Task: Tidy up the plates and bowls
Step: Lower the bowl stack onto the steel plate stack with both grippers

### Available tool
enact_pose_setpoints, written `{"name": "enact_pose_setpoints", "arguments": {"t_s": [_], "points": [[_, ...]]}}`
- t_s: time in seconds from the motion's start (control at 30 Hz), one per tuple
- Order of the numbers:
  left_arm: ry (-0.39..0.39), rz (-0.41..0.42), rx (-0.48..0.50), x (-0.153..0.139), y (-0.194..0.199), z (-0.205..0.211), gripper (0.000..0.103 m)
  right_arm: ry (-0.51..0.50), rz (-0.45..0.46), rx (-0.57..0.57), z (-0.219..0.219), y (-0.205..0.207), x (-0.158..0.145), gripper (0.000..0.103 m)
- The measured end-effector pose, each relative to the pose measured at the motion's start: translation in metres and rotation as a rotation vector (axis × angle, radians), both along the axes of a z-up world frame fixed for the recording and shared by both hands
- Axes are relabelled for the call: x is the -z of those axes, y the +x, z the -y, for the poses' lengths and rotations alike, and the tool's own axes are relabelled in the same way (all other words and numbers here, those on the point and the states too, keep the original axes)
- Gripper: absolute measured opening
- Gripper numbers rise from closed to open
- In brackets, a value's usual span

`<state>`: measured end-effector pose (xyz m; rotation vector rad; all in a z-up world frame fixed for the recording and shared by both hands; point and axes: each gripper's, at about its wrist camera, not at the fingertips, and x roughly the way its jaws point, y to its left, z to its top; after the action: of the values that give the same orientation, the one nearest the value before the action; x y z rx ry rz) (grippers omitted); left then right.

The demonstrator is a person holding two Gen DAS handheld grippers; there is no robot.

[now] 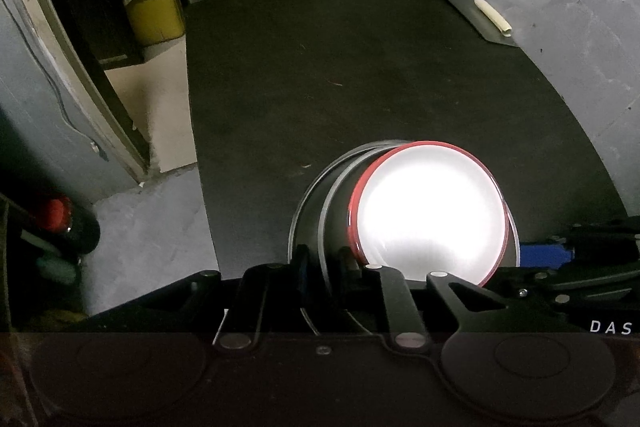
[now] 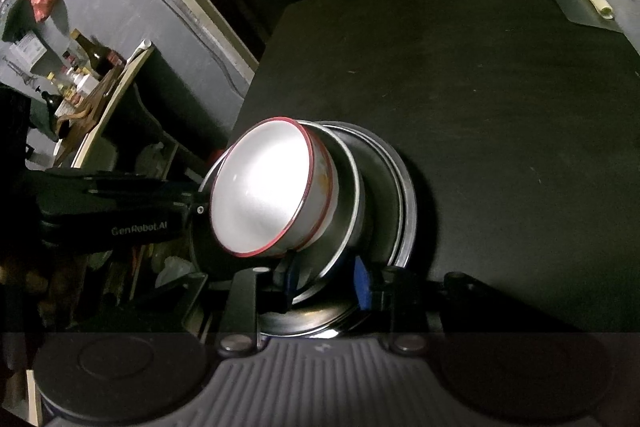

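Bowl (image 2: 272, 187), white enamel with red rim, tilted inside nested steel bowls (image 2: 352, 203) on black worktop (image 2: 500, 107), near its front edge. Right tongs (image 2: 328, 281) partly open, blue pads straddling steel rims, pressing on them. Left tongs (image 1: 324, 263) narrowly parted around a steel rim; grip uncertain.

Dim, fisheye-bent frames with black vignetted corners; hard glare blows out the red-rimmed bowl (image 1: 428, 215), and the black table (image 1: 360, 75) around it stays murky.
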<state>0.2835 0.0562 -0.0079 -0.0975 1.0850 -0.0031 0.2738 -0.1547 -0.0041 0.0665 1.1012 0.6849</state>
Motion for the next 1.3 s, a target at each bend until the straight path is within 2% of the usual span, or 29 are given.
{"name": "enact_pose_setpoints", "arguments": {"t_s": [0.4,0.47,0.5,0.53,0.67,0.77,0.9,1.03,1.3], "points": [[0.040,0.011,-0.003,-0.002,-0.005,0.007,0.021,-0.013,0.032,0.060,0.003,-0.011,-0.002,0.039],[0.077,0.011,-0.012,-0.003,-0.006,0.009,0.036,-0.016,0.040,0.065,0.003,-0.013,-0.002,0.039],[0.119,0.006,-0.029,-0.003,-0.006,0.011,0.053,-0.018,0.043,0.066,0.003,-0.014,-0.003,0.040],[0.151,0.012,-0.039,-0.002,-0.007,0.011,0.060,-0.019,0.046,0.065,0.003,-0.015,-0.003,0.041],[0.130,0.023,-0.046,-0.004,-0.010,0.008,0.061,-0.027,0.057,0.062,0.001,-0.017,-0.007,0.047],[0.145,0.030,-0.051,-0.006,-0.012,0.009,0.067,-0.031,0.064,0.063,0.001,-0.019,-0.009,0.053],[0.158,0.040,-0.067,-0.009,-0.016,0.009,0.079,-0.025,0.069,0.068,0.003,-0.022,-0.012,0.061],[0.130,0.040,-0.111,-0.012,-0.023,0.002,0.092,-0.033,0.086,0.069,0.004,-0.027,-0.015,0.069],[0.118,0.088,-0.159,-0.019,-0.039,0.006,0.100,-0.044,0.149,0.067,0.013,-0.041,-0.028,0.083]]}}
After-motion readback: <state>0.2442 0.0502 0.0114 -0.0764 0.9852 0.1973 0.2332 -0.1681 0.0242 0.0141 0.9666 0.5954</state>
